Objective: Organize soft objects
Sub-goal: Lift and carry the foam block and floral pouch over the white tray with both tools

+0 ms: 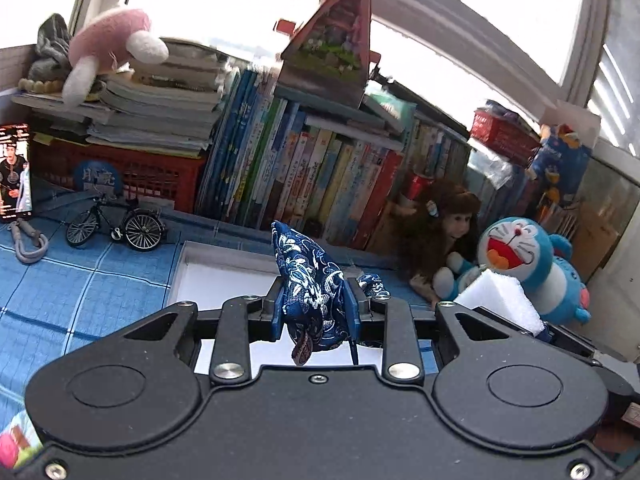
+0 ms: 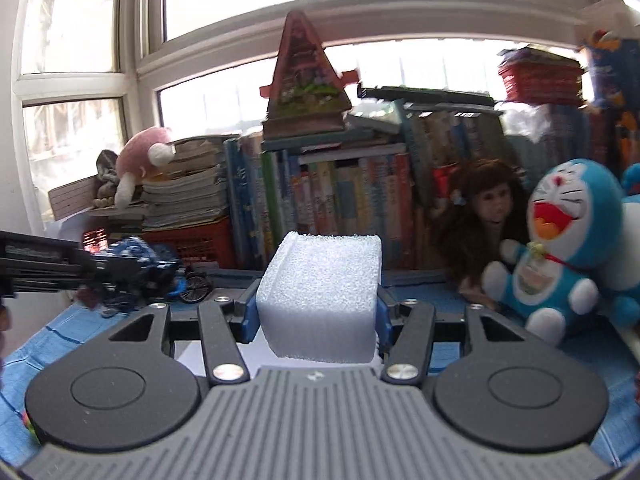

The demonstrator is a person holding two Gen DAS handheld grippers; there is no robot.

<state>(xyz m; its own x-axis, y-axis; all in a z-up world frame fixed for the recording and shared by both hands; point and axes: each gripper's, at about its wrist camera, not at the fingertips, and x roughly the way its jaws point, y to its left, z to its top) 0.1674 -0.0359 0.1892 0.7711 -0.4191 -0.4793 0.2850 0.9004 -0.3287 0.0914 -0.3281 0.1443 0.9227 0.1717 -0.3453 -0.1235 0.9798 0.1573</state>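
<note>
My left gripper is shut on a blue-and-white patterned cloth pouch, held above a white tray on the blue checked cloth. My right gripper is shut on a white foam block, held above the table. The foam block also shows at the right of the left wrist view. The left gripper with the pouch shows at the left of the right wrist view. A second small patterned piece lies just beyond the left fingers.
A blue Doraemon plush and a brown-haired doll sit at the right, also in the right wrist view. A row of books, a red crate, a toy bicycle and a phone stand behind.
</note>
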